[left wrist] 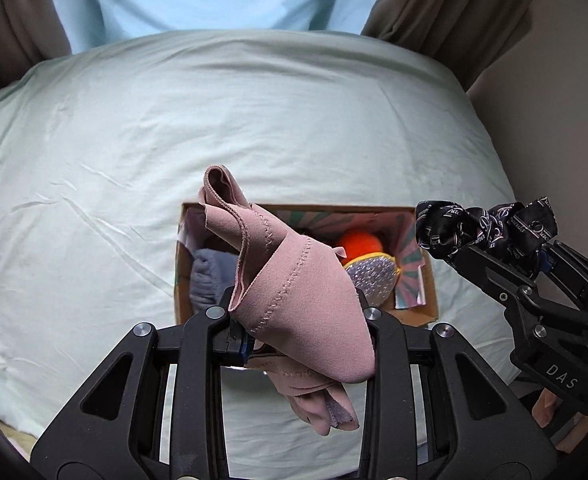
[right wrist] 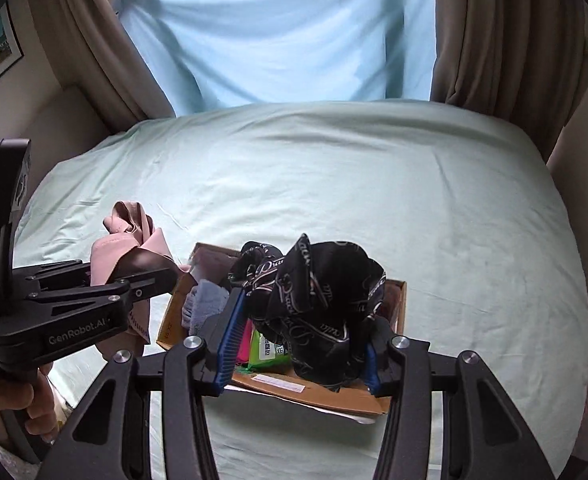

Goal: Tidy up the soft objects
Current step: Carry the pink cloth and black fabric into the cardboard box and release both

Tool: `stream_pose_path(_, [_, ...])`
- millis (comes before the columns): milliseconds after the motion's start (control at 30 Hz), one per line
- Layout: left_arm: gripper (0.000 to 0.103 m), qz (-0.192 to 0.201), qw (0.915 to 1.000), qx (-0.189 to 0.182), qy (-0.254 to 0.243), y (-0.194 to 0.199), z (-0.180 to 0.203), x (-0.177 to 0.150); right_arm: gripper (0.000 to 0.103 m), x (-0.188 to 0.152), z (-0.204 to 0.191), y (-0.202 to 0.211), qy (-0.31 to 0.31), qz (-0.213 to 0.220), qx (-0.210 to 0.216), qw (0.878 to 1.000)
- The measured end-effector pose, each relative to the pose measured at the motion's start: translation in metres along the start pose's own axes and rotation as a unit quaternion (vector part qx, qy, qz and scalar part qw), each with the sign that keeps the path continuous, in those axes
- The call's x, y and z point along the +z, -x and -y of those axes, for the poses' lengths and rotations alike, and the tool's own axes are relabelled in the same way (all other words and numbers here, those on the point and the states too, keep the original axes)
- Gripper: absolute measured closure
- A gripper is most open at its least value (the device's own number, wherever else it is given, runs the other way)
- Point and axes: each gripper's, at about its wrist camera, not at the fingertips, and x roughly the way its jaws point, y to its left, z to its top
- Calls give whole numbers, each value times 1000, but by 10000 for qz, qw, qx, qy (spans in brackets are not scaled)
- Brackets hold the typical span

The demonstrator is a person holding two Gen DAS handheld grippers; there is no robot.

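Left gripper clenched on a pink stretchy garment, bunched and held up over the near left end of the open cardboard box on the bed, probably so as to drop straight in beside the grey cloth. Right gripper clamped on a black printed scarf, gathered into a wad above the same box, likely to keep loose ends from trailing over the rim. Already inside: an orange ball and a glittery pouch, so nearly sorted by the look of it.
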Motion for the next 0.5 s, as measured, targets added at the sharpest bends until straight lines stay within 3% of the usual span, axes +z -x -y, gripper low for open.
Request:
stream_pose_path(233, [76,-574,9983,-19,-63,-69,-22,-11,58,-8,-1,-66,-154,-574,8,9982])
stream_pose_path(500, [76,-916,9955,130,-191,-136,-21,-4,58,2,18,-133,-521,-1020,120,9933])
